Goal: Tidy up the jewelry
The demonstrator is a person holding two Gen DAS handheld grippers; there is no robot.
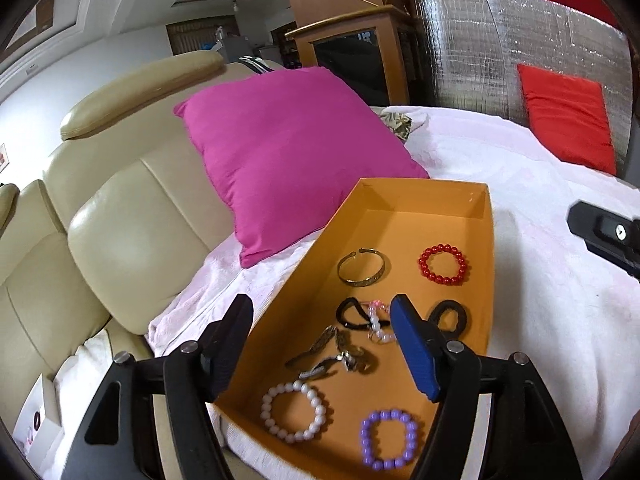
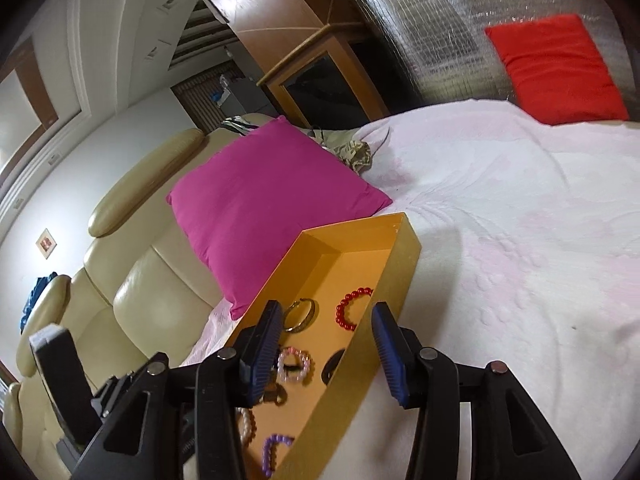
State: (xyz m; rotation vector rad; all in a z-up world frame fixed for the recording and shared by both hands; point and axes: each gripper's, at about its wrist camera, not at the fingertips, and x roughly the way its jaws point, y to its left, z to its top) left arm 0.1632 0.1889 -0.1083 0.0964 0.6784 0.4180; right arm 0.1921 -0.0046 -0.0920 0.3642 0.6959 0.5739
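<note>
An open orange box (image 1: pixel 490 240) lies on a pale blanket. It holds a gold bangle (image 1: pixel 362 268), a red bead bracelet (image 1: pixel 443 265), a black hair tie (image 1: pixel 450 318), a white bead bracelet (image 1: pixel 294 412), a purple bead bracelet (image 1: pixel 389 440) and some metal pieces (image 1: pixel 336 354). My left gripper (image 1: pixel 320 320) is open and empty, straddling the box's left wall. My right gripper (image 2: pixel 326 320) is open too. Its left finger hangs over the bangle (image 2: pixel 300 316), and the box's right wall (image 2: pixel 384 292) passes untouched between its fingers.
A magenta cushion (image 1: pixel 288 160) leans behind the box against a cream leather sofa (image 1: pixel 132 220). A red cushion (image 2: pixel 556 68) rests at the far right against a silver foil panel (image 1: pixel 500 40). The white-pink blanket (image 2: pixel 520 240) spreads to the right, with a wooden cabinet (image 1: pixel 348 52) beyond.
</note>
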